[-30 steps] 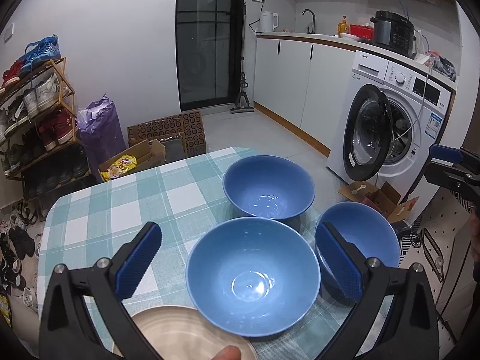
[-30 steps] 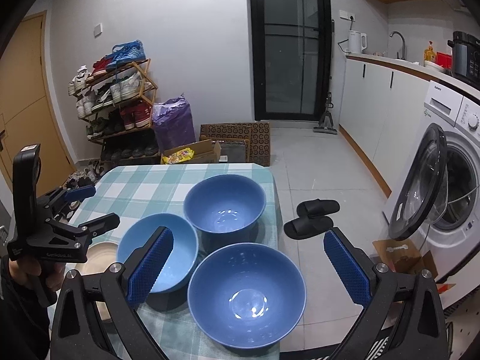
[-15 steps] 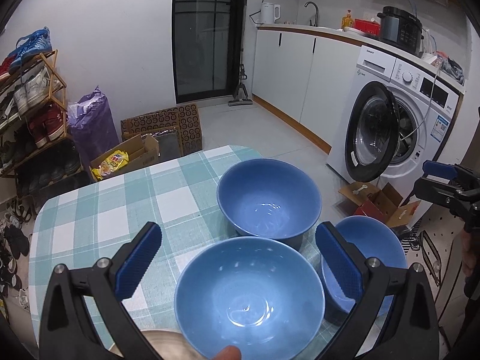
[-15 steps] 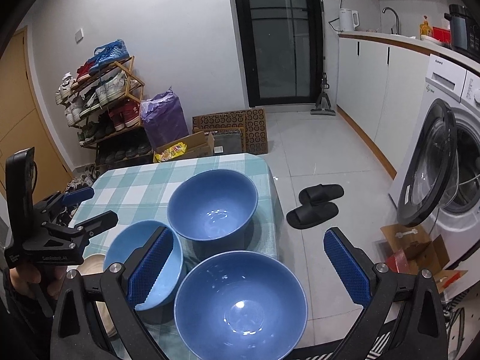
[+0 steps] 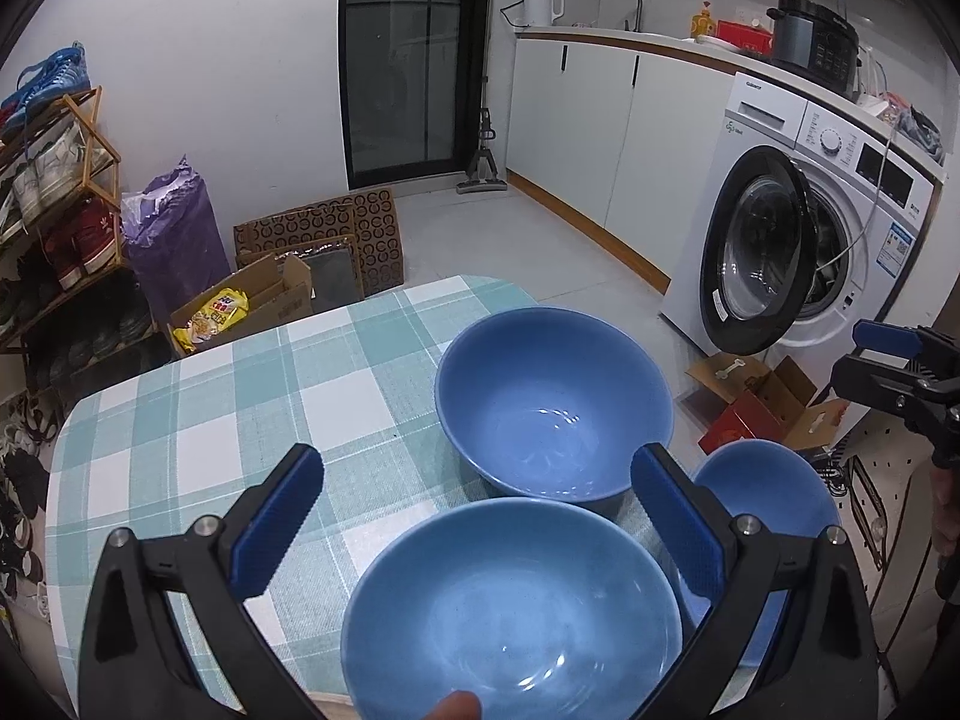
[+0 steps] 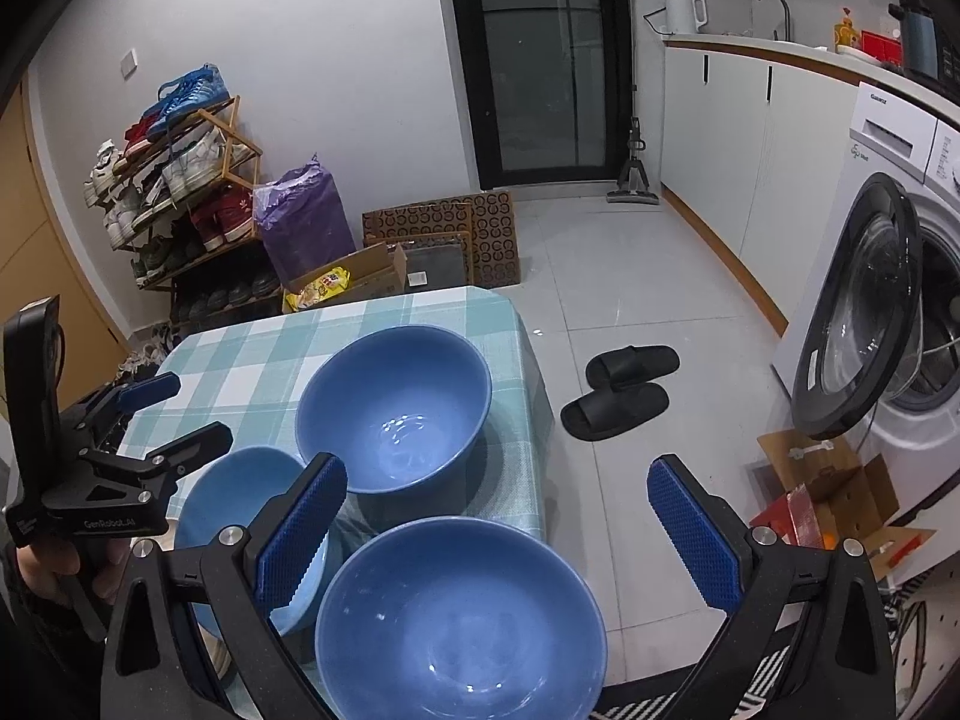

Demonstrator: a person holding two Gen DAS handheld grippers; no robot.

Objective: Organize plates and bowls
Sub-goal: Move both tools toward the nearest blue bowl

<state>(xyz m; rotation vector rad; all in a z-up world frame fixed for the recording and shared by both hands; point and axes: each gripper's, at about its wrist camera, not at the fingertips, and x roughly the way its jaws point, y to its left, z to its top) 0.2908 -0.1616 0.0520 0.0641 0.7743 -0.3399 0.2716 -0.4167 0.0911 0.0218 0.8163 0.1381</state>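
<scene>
Three blue bowls stand close together on a green-checked tablecloth (image 5: 252,408). In the left wrist view the nearest bowl (image 5: 510,606) lies just below my open left gripper (image 5: 474,474), with a deeper bowl (image 5: 555,414) beyond it and a third bowl (image 5: 768,504) at the right table edge. A thin strip of beige plate (image 5: 327,699) shows under the nearest bowl. In the right wrist view my open right gripper (image 6: 498,474) hovers over the edge bowl (image 6: 459,618). The deep bowl (image 6: 393,414) is ahead and the lighter bowl (image 6: 240,510) to the left, under the left gripper (image 6: 180,414). Nothing is held.
The table's right edge (image 6: 534,420) drops to a tiled floor with black slippers (image 6: 618,390). A washing machine (image 5: 798,252) with its door open stands to the right, cardboard boxes (image 5: 768,402) beside it. A shoe rack (image 6: 174,192) and purple bag (image 6: 306,222) are behind the table.
Both cameras have tilted up and pushed forward, so the bowls sit lower in each view. The beige plate has nearly slid out of the left view. Both grippers stay open.
</scene>
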